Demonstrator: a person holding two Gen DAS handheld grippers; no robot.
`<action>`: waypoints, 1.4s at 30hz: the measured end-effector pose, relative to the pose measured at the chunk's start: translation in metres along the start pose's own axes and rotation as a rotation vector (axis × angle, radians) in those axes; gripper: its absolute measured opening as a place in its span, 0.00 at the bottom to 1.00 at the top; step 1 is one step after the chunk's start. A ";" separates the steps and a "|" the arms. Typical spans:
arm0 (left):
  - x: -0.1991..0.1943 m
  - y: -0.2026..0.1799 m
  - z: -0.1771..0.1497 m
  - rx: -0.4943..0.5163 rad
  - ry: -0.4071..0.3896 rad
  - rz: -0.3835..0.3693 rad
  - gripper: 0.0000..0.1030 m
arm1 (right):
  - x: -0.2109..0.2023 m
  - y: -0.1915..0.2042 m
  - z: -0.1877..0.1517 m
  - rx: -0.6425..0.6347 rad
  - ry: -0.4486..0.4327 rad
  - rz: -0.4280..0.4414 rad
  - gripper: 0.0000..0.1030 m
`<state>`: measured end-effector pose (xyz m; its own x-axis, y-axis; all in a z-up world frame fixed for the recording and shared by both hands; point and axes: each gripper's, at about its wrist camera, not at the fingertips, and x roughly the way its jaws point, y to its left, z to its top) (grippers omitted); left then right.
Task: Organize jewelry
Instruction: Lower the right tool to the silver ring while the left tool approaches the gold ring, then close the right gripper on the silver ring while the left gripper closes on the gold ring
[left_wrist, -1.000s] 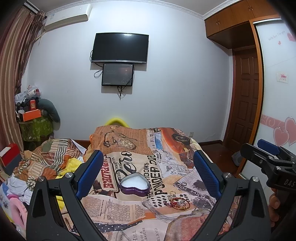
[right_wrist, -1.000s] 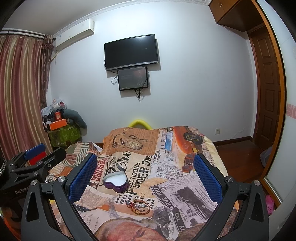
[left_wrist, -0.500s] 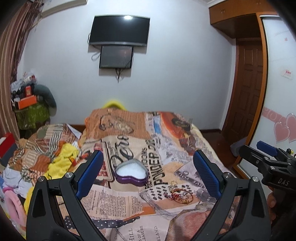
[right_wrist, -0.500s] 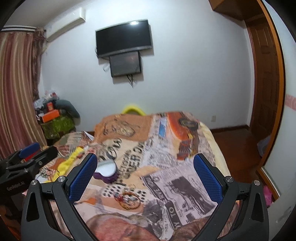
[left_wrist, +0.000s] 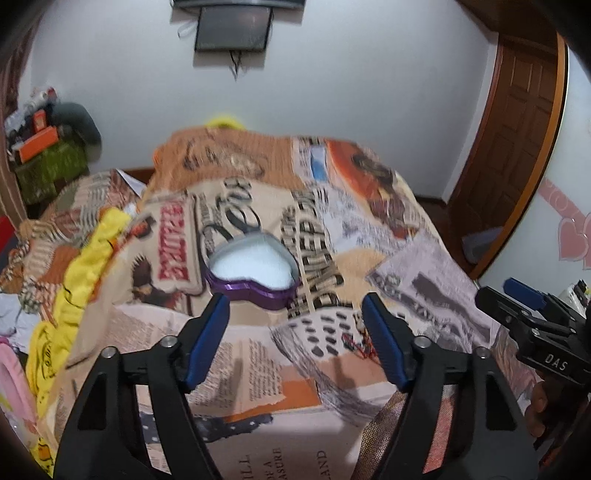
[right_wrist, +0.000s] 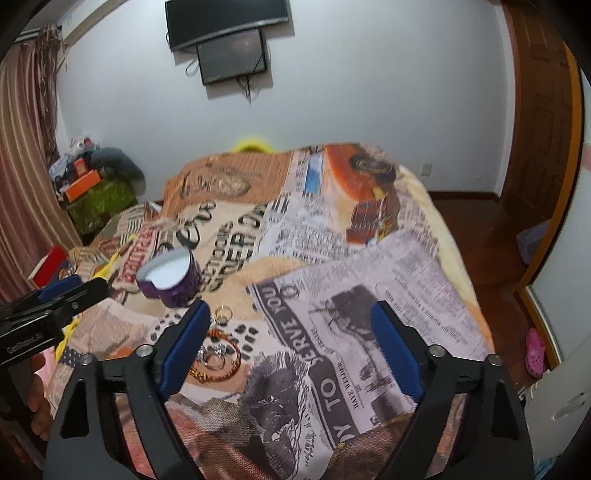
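Left tool (left_wrist: 295, 325): blue-padded fingers spread, holding nothing, hovering just near of the purple heart-shaped tin box (left_wrist: 253, 273).
Right tool (right_wrist: 290, 339): spread, empty, above the bed.
Box: open, white-lined, on the newspaper-print bedspread (right_wrist: 369, 277).
Jewelry: gold bangles and rings (right_wrist: 218, 360) heaped near-right of the box.

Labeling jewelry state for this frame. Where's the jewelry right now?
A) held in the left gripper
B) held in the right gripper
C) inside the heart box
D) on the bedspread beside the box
D: the jewelry lies on the bedspread near the heart box, whose white inside shows nothing in it; the right gripper and left gripper are both open with nothing between their fingers.
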<state>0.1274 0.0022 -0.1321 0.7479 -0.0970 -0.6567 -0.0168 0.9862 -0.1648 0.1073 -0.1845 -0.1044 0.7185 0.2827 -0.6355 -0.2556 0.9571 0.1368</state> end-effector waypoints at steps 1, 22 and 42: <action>0.005 -0.001 -0.002 -0.001 0.019 -0.011 0.65 | 0.006 0.000 0.000 0.000 0.009 0.007 0.74; 0.085 -0.026 0.010 0.069 0.260 -0.150 0.30 | 0.065 -0.020 0.010 -0.059 0.159 0.088 0.51; 0.112 -0.051 0.028 0.209 0.307 -0.167 0.30 | 0.137 -0.020 0.027 -0.143 0.311 0.162 0.23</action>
<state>0.2305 -0.0549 -0.1771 0.4956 -0.2630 -0.8278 0.2473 0.9563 -0.1558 0.2287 -0.1634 -0.1736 0.4362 0.3752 -0.8179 -0.4527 0.8770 0.1609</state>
